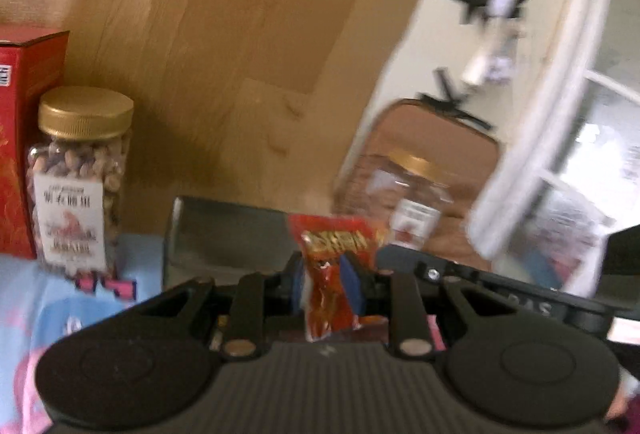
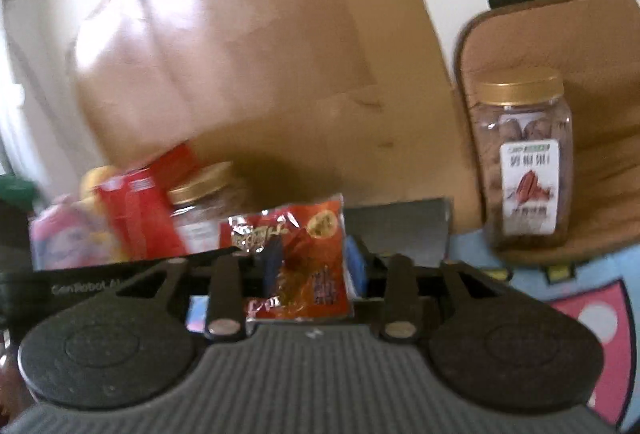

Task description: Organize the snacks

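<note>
Behind everything stands a big cardboard box [image 1: 224, 46], filling the upper left of the left wrist view and the top centre of the right wrist view. At its foot, centre frame, sits a grey metal bin [image 1: 224, 234], most likely where these snacks belong. In the left wrist view, at the left edge, are a red carton [image 1: 24, 138] and a gold-lidded jar of nuts [image 1: 80, 178]; a second gold-lidded jar [image 2: 524, 162] stands on a brown cushion [image 2: 600, 74] at the right of the right wrist view.

Your left gripper [image 1: 332, 286] is clenched on a narrow red snack packet [image 1: 328, 274], pinched at mid-length. Its long axis runs up and down the frame, printed end up and away from you, towards the bin.

Your right gripper [image 2: 312, 266] has a broader red sachet [image 2: 300, 258] between its blue pads [image 2: 356, 262]; the jaws stand part open, and blur hides whether they truly press it. It lies flatter, top edge towards the upper right, tilted slightly.

To do this step well, slow your hands, since both views are smeared. Firm up the right grip before carrying further. Bring each packet over the bin's open top with its long axis along the bin, lower it inside, then release one hand at a time.
</note>
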### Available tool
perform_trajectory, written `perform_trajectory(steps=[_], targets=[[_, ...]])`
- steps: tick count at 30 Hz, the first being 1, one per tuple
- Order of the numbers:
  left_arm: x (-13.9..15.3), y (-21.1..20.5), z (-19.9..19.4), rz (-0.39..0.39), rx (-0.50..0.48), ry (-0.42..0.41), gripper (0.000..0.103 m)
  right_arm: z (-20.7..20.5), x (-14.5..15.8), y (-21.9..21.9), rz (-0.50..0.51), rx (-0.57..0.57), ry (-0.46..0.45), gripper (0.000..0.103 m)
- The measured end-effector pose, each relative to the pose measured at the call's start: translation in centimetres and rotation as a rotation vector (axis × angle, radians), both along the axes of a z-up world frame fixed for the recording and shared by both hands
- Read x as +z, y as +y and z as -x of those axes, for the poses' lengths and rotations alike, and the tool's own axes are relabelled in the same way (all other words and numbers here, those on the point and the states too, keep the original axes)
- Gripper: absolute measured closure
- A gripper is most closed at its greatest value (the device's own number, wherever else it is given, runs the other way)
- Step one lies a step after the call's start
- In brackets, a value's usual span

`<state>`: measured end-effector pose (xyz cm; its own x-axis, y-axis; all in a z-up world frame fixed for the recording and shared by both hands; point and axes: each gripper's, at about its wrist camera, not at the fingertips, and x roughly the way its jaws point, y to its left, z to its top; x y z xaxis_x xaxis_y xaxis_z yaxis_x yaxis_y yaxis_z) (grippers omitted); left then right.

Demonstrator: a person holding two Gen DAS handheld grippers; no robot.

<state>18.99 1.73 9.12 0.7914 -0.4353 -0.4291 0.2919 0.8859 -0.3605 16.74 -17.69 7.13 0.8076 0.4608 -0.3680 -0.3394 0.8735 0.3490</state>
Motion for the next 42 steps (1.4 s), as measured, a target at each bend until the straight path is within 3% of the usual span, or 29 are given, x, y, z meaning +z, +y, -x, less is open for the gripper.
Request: perform_trajectory(steps=[2, 4, 7, 12, 16, 19, 22, 23, 24, 25, 27, 30, 31, 33, 35, 36, 38, 40, 41, 42], targets=[[-0.9, -0.4, -1.5, -0.045, 0.060, 0.028, 0.082, -0.9, -0.4, 0.1, 0.039, -0.051, 0.013, 0.056], [-1.7, 0.1, -1.0, 0.002, 0.052, 0.047, 0.082, 0.1, -0.5, -0.7, 0.032, -0.050, 0.000, 0.056], [-2.2, 1.0, 2.4, 0.056, 0.027, 0.003, 0.082, 3.0, -0.9, -2.5, 0.038, -0.030, -0.016, 0.056], [-3.1, 2.2, 8.5, 0.119, -0.028, -0.032, 0.082, 6.7, -3.5, -3.8, 0.029, -0.003, 0.075, 0.057], [-4.8, 3.1, 12.6, 0.118, -0.037, 0.015, 0.082, 10.2, -4.3, -4.4, -0.016, -0.024, 0.059, 0.057], [-5.9, 4.4, 14.9, 0.121, -0.035, 0.054, 0.082, 12.1, -4.6, -3.9, -0.065, 0.027, 0.065, 0.057], [-6.6, 5.6, 16.8, 0.130, -0.020, 0.081, 0.082, 13.4, -4.6, -1.6, -0.003, 0.092, 0.045, 0.056], [-6.8, 6.0, 17.1, 0.137, -0.017, 0.088, 0.082, 13.9, -4.6, -0.7, 0.038, 0.102, 0.031, 0.054], [-6.9, 6.4, 17.5, 0.144, -0.014, 0.095, 0.082, 14.4, -4.5, 0.4, 0.089, 0.115, 0.017, 0.044], [-7.1, 6.8, 18.0, 0.148, -0.009, 0.100, 0.082, 14.5, -4.5, 1.3, 0.132, 0.125, 0.007, 0.026], [-7.3, 7.4, 18.8, 0.150, -0.003, 0.109, 0.080, 14.9, -4.6, 3.2, 0.243, 0.149, -0.033, 0.011], [-7.7, 8.4, 19.9, 0.152, 0.012, 0.121, 0.076, 13.7, -5.6, 5.4, 0.419, 0.151, -0.076, 0.014], [-7.8, 8.7, 20.3, 0.156, 0.017, 0.124, 0.076, 12.9, -6.0, 5.8, 0.461, 0.141, -0.067, 0.025], [-7.9, 9.3, 20.8, 0.164, 0.023, 0.127, 0.076, 12.0, -6.7, 5.9, 0.490, 0.122, -0.043, 0.049], [-8.0, 9.8, 21.2, 0.171, 0.026, 0.128, 0.076, 12.4, -6.5, 5.6, 0.465, 0.125, -0.036, 0.052], [-8.0, 10.1, 21.4, 0.176, 0.024, 0.131, 0.076, 13.0, -6.2, 5.5, 0.432, 0.153, -0.035, 0.058], [-8.0, 10.4, 21.4, 0.188, 0.013, 0.138, 0.072, 15.2, -5.8, 6.3, 0.426, 0.227, -0.053, 0.060], [-7.9, 10.6, 21.4, 0.204, 0.003, 0.139, 0.068, 17.7, -6.0, 7.9, 0.492, 0.290, -0.112, 0.058], [-7.9, 10.5, 21.4, 0.209, -0.004, 0.139, 0.067, 18.8, -6.3, 8.6, 0.526, 0.319, -0.136, 0.055], [-7.8, 10.5, 21.3, 0.214, -0.012, 0.138, 0.067, 19.6, -6.6, 9.2, 0.551, 0.335, -0.152, 0.038]])
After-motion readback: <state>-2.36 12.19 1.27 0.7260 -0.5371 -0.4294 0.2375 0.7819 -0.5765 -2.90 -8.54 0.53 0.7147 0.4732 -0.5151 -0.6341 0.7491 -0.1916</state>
